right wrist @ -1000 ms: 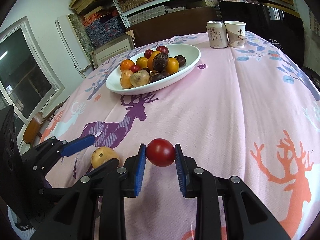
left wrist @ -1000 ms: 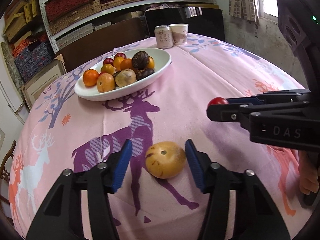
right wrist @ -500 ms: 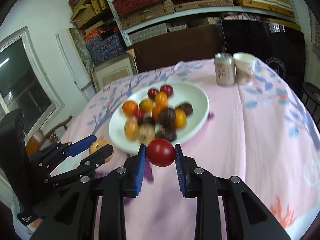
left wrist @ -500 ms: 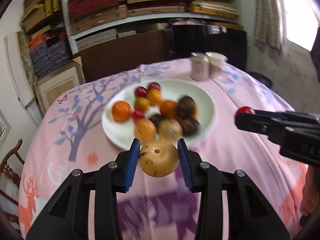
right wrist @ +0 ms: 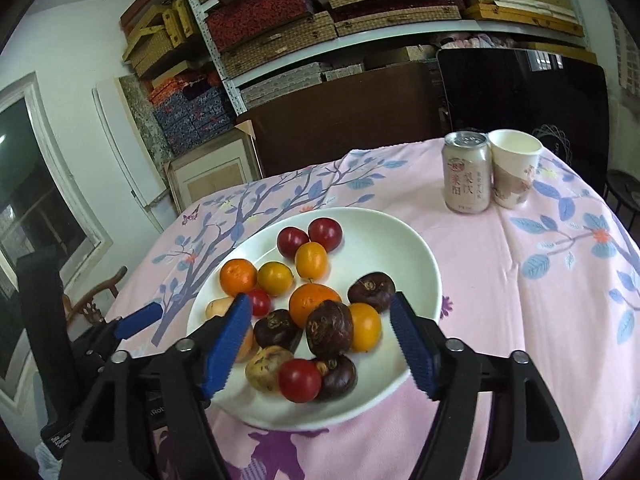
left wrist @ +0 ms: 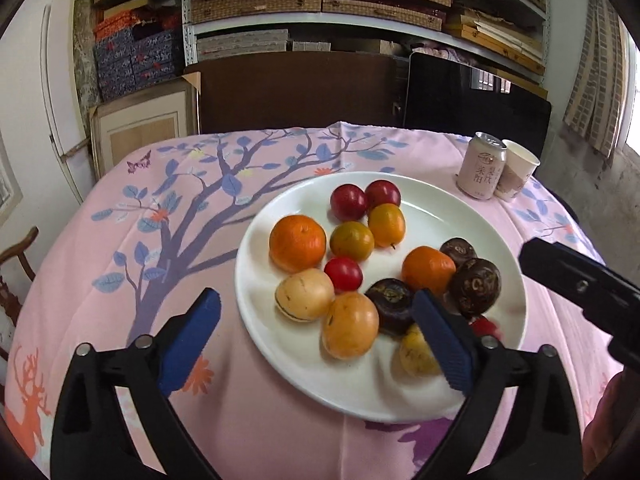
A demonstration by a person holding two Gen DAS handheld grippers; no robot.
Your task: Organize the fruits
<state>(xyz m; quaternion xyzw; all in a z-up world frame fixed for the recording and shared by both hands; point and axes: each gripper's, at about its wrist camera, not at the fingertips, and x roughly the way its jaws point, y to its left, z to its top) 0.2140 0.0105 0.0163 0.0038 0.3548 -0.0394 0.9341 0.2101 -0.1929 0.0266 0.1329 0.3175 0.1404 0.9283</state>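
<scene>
Both drops done: left gripper (left wrist: 316,340) and right gripper (right wrist: 320,344) fingers just opened, released, nothing between them; lift straight up off the plate (right wrist: 404,240), don't nudge the fruit below.

Desk (left wrist: 280,432) is covered by a pink cloth printed with a blue-leaved tree, purple and orange deer. Three items are seen directly on it: a wide white ceramic plate (left wrist: 256,300) loaded with fruit, set near the middle; a pale pink drink can (right wrist: 467,172), upright at the far right; a white paper cup with pink print (right wrist: 514,170), upright, just beside the can on its right and apparently touching it. Can and cup are set well apart from the plate.
</scene>
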